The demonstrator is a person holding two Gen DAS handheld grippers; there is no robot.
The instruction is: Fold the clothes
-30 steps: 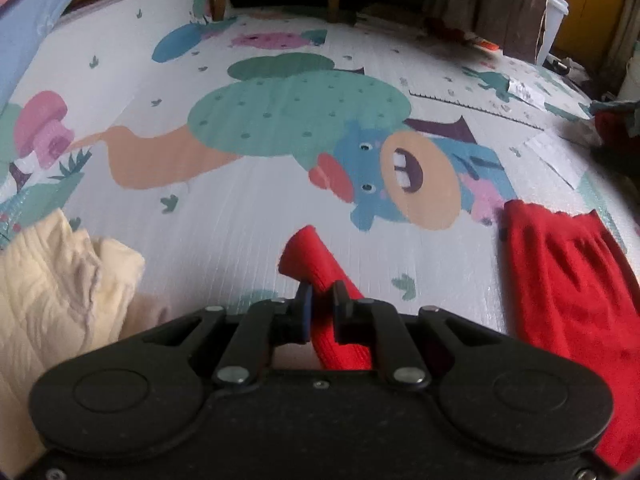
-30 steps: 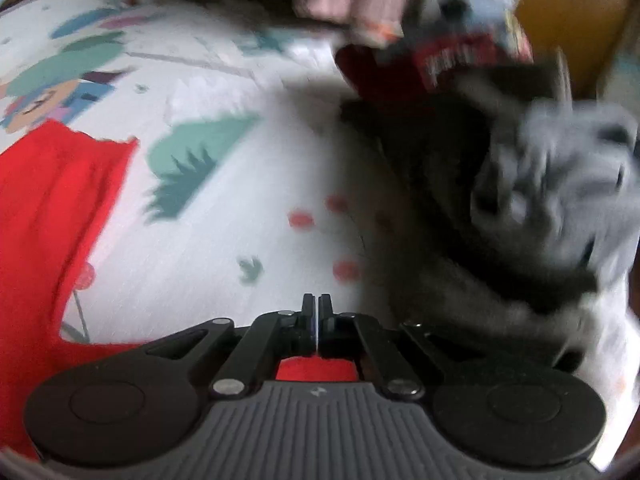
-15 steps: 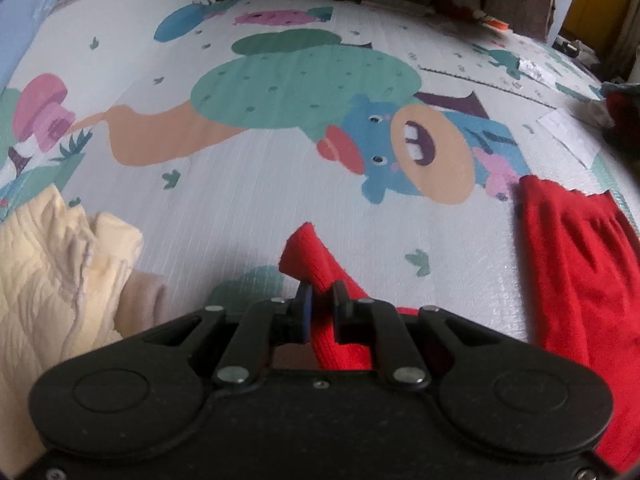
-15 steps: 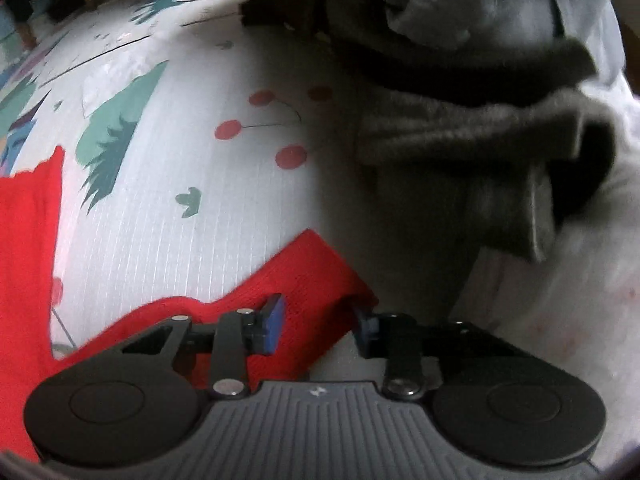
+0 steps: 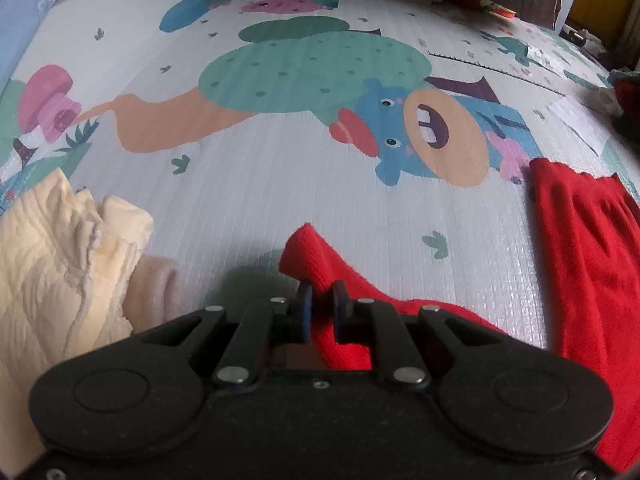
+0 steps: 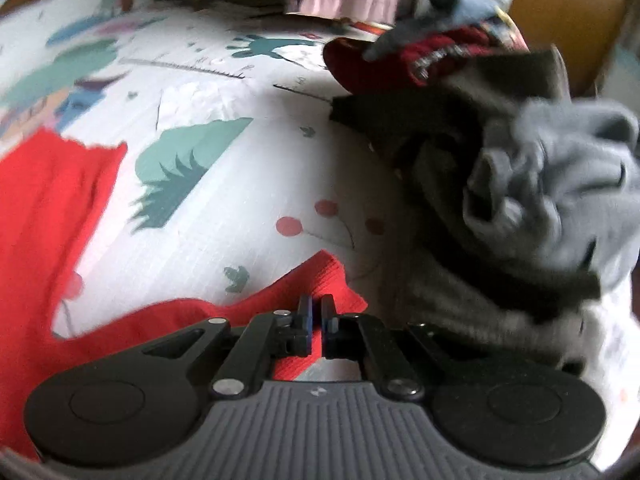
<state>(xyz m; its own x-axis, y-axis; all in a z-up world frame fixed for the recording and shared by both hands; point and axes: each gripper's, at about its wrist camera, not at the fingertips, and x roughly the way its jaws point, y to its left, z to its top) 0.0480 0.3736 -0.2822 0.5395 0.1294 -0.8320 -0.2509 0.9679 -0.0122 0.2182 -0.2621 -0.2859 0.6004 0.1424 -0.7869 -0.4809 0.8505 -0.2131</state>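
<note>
- Cartoon-printed play mat (image 5: 280, 184) spreads out ahead of both your grippers.
- Your left gripper (image 5: 322, 294) is clamped on a sleeve of the red sweater (image 5: 588, 248), whose body lies to its right.
- Your right gripper (image 6: 317, 307) has pinched the other sleeve.
- Cream clothes (image 5: 52, 264) sit left; a grey pile (image 6: 520, 184) right.

Cartoon-printed play mat (image 5: 280, 184) under a spread red garment (image 5: 592, 264), cream quilted clothes (image 5: 52, 280), a grey-and-dark clothes heap (image 6: 520, 208).

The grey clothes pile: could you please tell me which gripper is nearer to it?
Right. The right gripper sits just beside the grey clothes pile, pinching the red garment. The left gripper shows no such pile nearby.
</note>
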